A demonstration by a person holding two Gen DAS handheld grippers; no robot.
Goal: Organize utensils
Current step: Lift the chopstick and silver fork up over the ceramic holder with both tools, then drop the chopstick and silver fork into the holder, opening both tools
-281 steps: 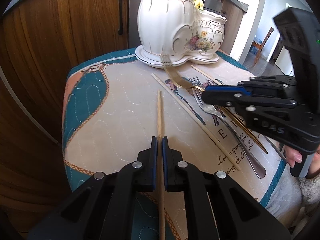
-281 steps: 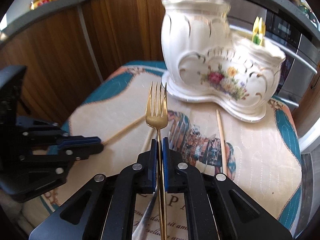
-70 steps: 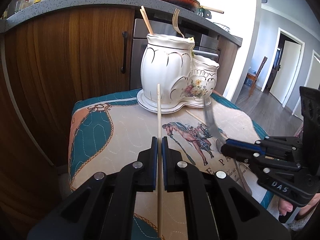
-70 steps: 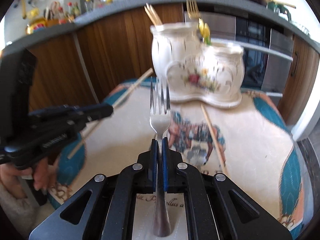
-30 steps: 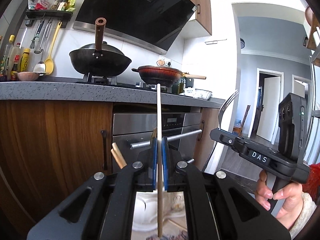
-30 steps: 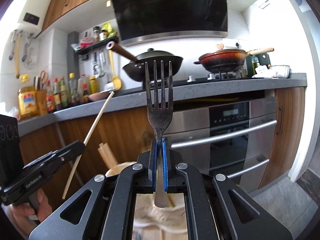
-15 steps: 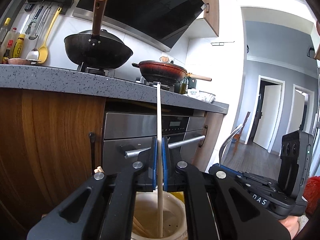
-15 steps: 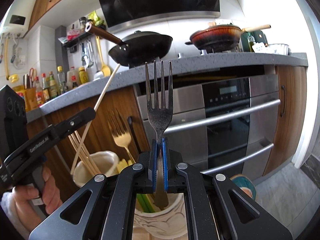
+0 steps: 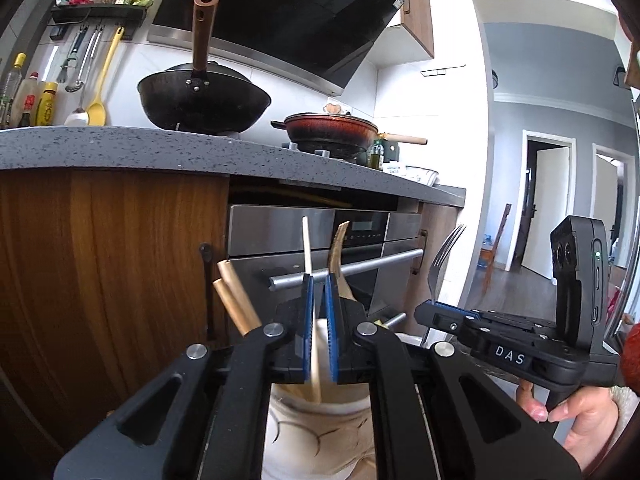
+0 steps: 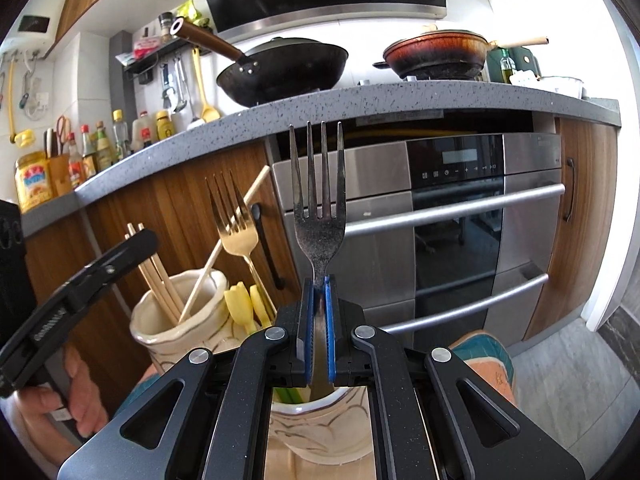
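Observation:
My left gripper (image 9: 319, 280) hovers over the tall compartment of the white ceramic holder (image 9: 320, 432). Its jaws are opening, and the pale chopstick (image 9: 306, 248) stands loose between them, leaning left with its lower end inside the holder. In the right wrist view that chopstick (image 10: 224, 244) rests in the tall compartment (image 10: 140, 328) beside several other chopsticks, just off the left gripper (image 10: 148, 236). My right gripper (image 10: 319, 284) is shut on the silver fork (image 10: 318, 220), tines up, handle reaching down into the small compartment (image 10: 316, 420). A gold fork (image 10: 236, 232) stands in the holder.
Yellow-tipped utensils (image 10: 240, 308) stick out of the holder. Behind it are the steel oven (image 10: 460, 216), wooden cabinet doors (image 9: 112, 280) and a grey counter (image 9: 120, 148) with pans. The right gripper (image 9: 424, 312) with its fork (image 9: 440, 264) sits close on the left gripper's right.
The chopstick has slid down through the left jaws into the holder and tilted, as those jaws parted a little. Both grippers have come lower over the holder.

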